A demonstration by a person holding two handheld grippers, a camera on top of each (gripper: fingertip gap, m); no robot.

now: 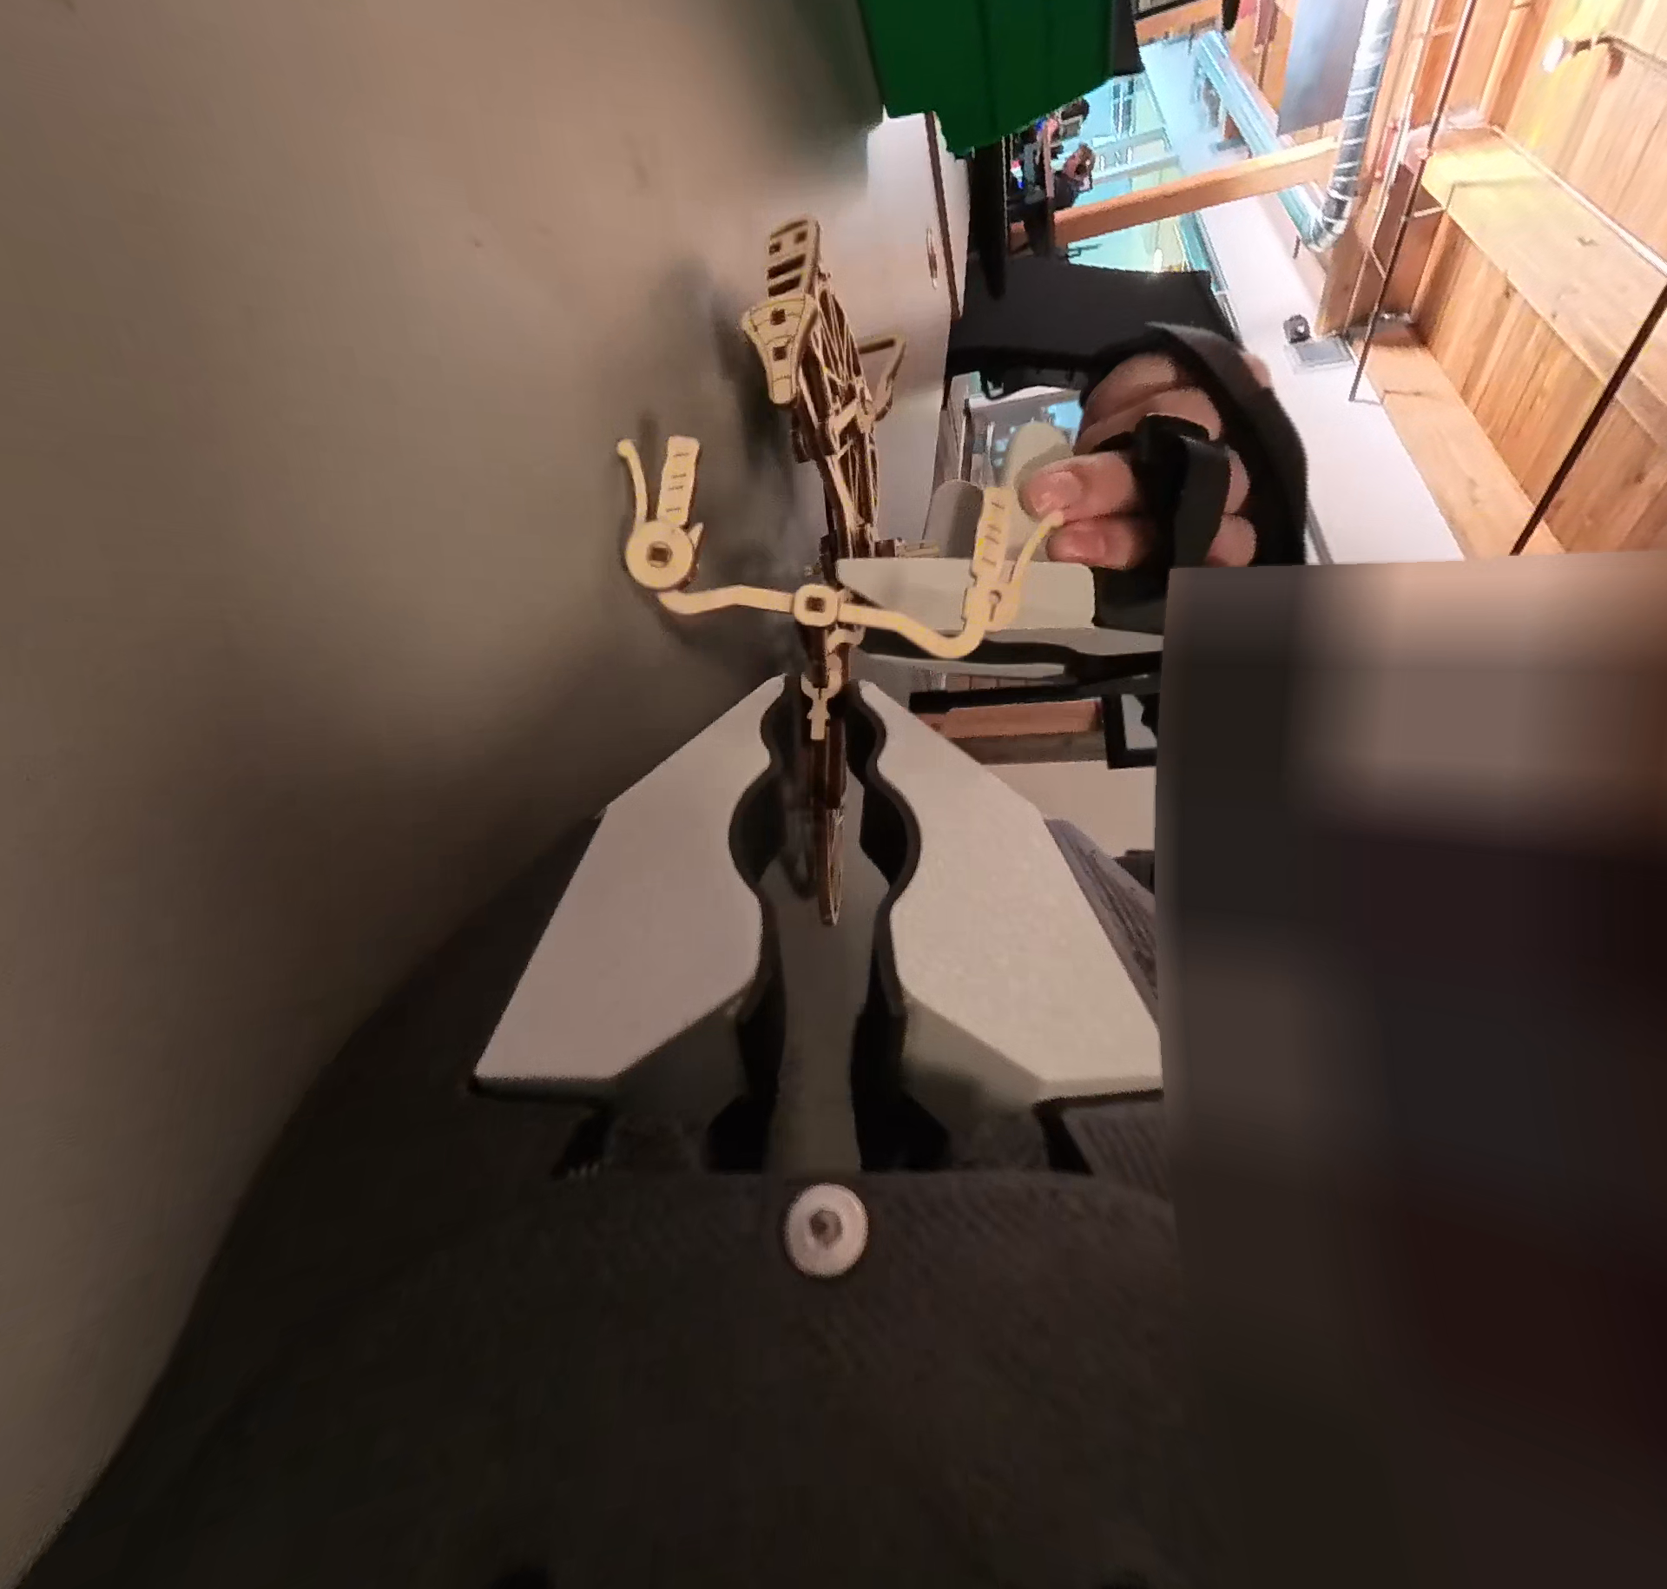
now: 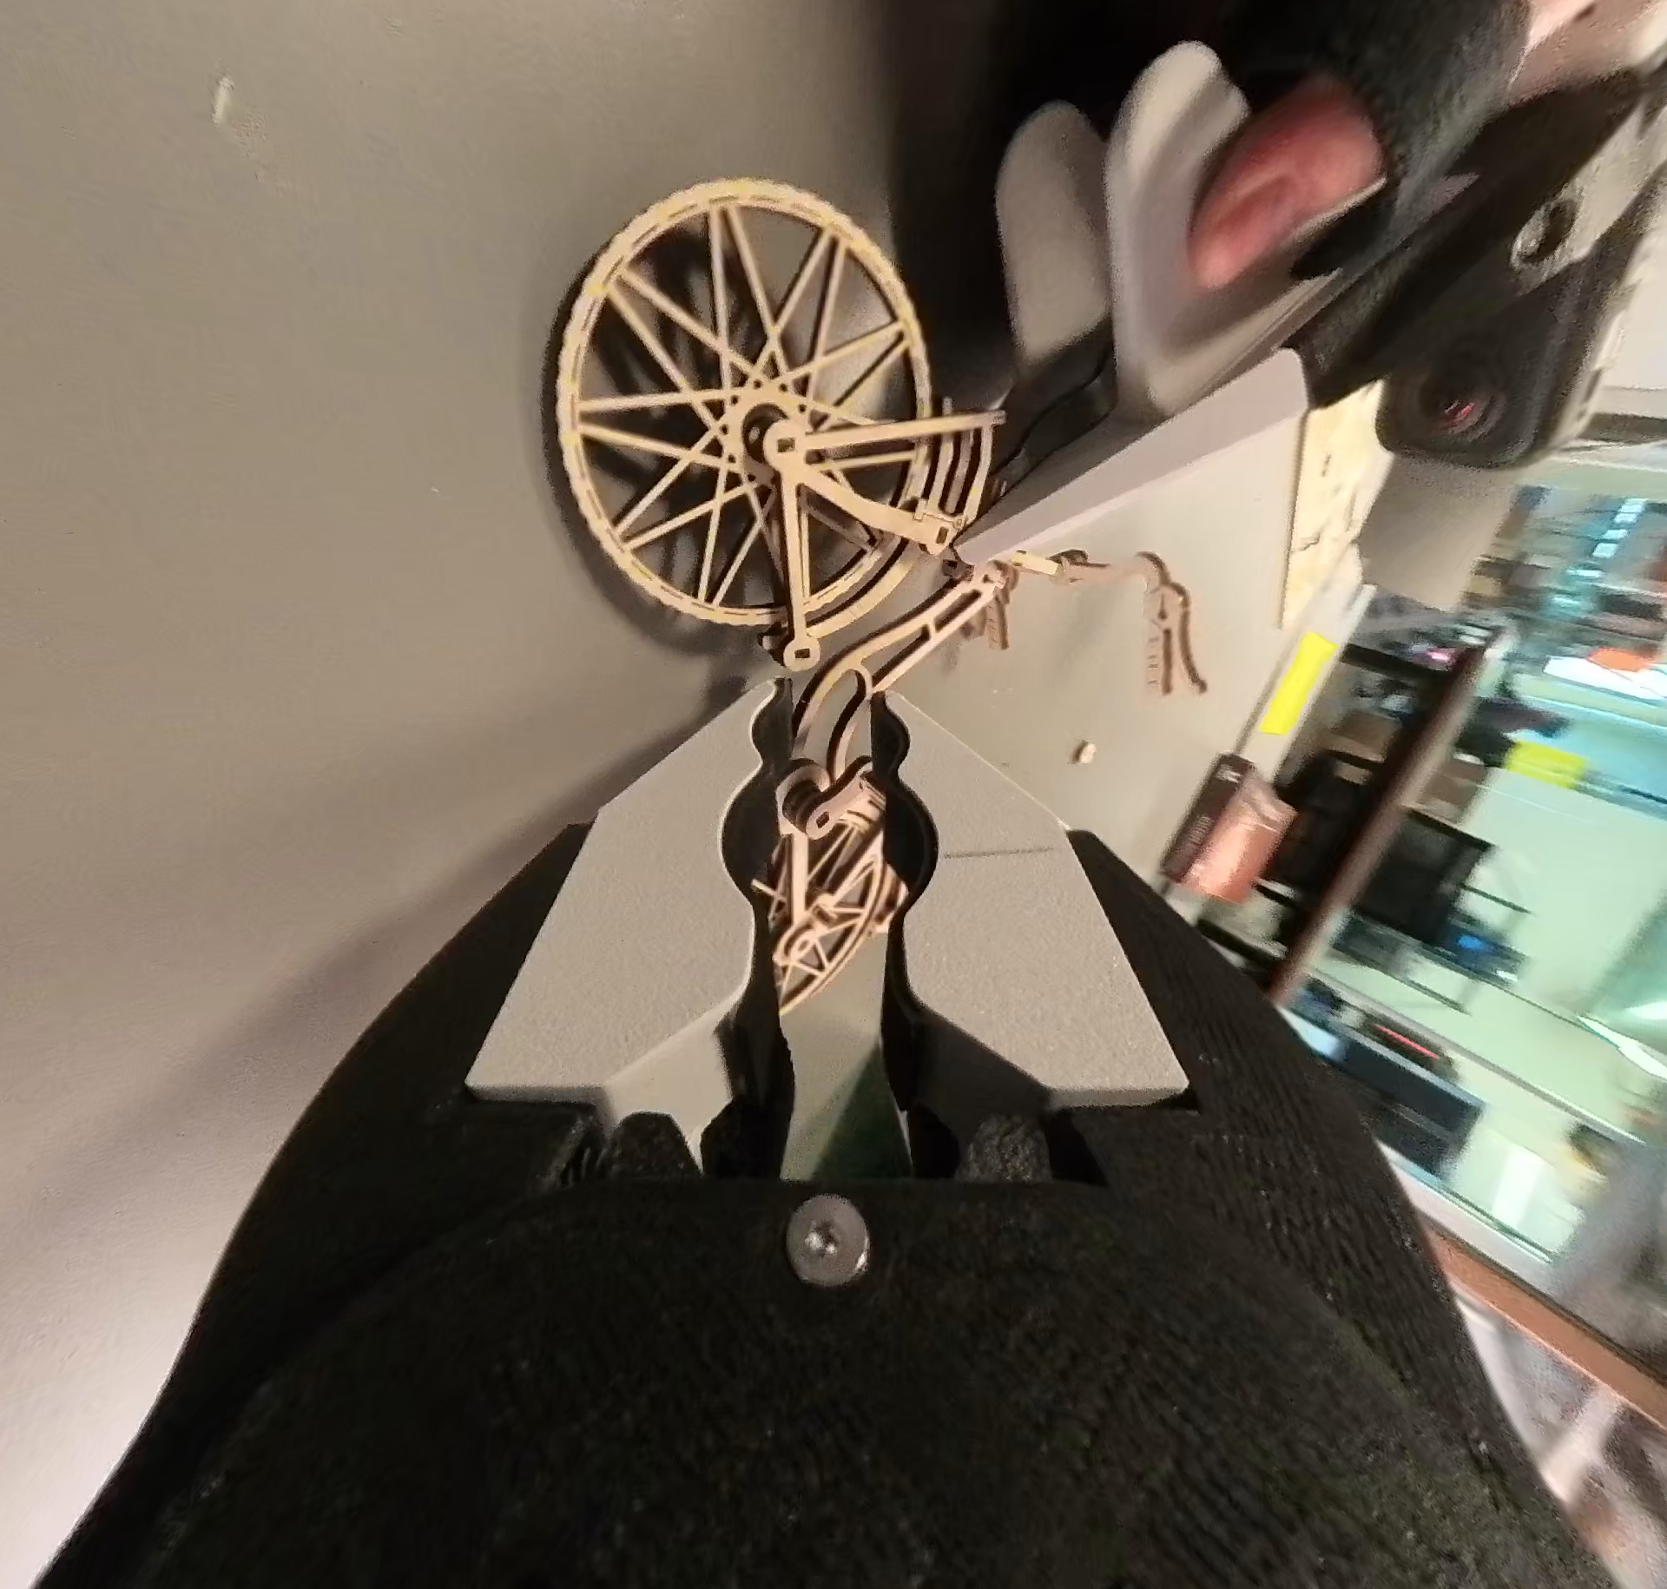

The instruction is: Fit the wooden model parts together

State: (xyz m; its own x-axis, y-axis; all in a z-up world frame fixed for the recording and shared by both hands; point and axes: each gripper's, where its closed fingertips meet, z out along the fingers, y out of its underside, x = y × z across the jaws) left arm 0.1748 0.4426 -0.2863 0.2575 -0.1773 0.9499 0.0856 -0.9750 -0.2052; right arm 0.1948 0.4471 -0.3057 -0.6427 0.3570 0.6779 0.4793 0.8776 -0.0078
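Observation:
A pale wooden bicycle model is held between both grippers above a grey table (image 1: 361, 463). In the left wrist view my left gripper (image 1: 823, 689) is shut on the edge of one wheel (image 1: 828, 833). The handlebar (image 1: 812, 607) with its brake levers stands just past the fingertips, and the frame and saddle (image 1: 794, 269) lie beyond. In the right wrist view my right gripper (image 2: 834, 689) is shut on the curved frame (image 2: 825, 734) near the other wheel (image 2: 825, 914). The spoked wheel (image 2: 749, 427) and handlebar (image 2: 1164, 625) stick out ahead.
A gloved hand (image 1: 1173, 481) holds the right gripper (image 1: 947, 589), which comes in from the right. The left gripper's fingers (image 2: 1128, 301) show at upper right in the right wrist view. A small loose wooden bit (image 2: 1087, 752) and a parts sheet (image 2: 1326, 499) lie on the table (image 2: 271, 463).

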